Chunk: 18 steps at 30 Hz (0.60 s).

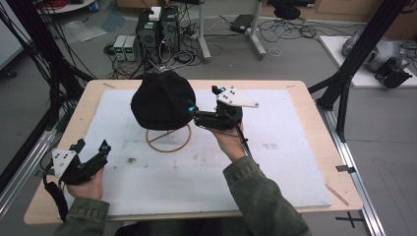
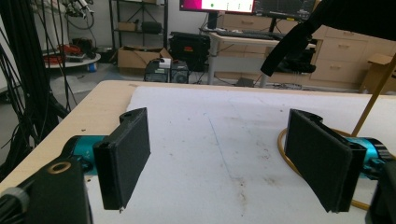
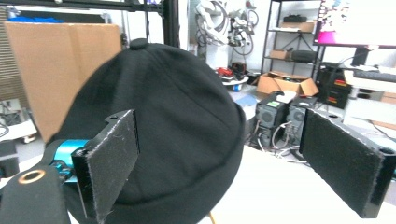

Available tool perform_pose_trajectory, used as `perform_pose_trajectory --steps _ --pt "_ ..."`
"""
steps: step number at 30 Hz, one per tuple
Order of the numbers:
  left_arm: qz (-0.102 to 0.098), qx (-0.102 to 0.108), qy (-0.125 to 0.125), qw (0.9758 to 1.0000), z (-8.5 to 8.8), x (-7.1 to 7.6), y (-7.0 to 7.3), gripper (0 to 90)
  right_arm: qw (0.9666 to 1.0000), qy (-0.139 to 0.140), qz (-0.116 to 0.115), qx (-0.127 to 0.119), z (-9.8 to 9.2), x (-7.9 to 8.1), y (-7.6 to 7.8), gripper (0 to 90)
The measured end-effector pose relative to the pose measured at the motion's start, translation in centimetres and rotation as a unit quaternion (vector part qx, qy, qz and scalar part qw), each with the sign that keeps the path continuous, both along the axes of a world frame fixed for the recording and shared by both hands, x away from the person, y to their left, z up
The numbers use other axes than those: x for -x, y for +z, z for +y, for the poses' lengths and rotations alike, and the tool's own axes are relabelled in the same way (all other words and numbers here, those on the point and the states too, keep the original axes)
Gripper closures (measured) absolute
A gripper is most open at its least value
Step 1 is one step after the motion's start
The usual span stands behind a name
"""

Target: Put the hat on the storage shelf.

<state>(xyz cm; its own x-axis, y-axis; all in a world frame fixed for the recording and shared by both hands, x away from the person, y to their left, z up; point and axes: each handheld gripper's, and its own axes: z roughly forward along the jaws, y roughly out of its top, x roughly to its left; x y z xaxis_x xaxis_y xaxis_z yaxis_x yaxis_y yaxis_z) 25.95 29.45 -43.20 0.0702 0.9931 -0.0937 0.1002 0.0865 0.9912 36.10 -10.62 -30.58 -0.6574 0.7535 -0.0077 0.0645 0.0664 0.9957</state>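
While our right gripper (image 1: 202,105) hovers beside the black knitted beanie hat (image 1: 162,101) perched on its round wooden wire stand (image 1: 168,140) mid-table, its jaws spread wide, pinching nothing, our left gripper (image 1: 91,146) rests near the white foam mat's (image 1: 285,162) corner, likewise gaping.

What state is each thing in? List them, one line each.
Black cap: perched on the stand, not gripped.
Wooden stand: upright, ring base flat on the white mat.
Right gripper: jaws open, at the cap's side.
Left gripper: jaws open, nothing between them, low near the table's left edge.
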Motion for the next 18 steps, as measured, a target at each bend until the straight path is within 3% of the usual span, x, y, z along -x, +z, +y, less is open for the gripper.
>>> perform_pose_trajectory --steps 9,18 --pt "0.001 0.001 -0.003 1.0000 0.0 -0.1 0.0 22.8 0.9996 -0.026 -0.002 0.011 -3.3 0.8 -0.9 11.3" --pt "-0.001 -0.002 -0.006 1.0000 -0.3 -0.1 0.1 22.8 0.9975 -0.069 -0.014 0.002 -6.9 2.0 -1.5 11.3"
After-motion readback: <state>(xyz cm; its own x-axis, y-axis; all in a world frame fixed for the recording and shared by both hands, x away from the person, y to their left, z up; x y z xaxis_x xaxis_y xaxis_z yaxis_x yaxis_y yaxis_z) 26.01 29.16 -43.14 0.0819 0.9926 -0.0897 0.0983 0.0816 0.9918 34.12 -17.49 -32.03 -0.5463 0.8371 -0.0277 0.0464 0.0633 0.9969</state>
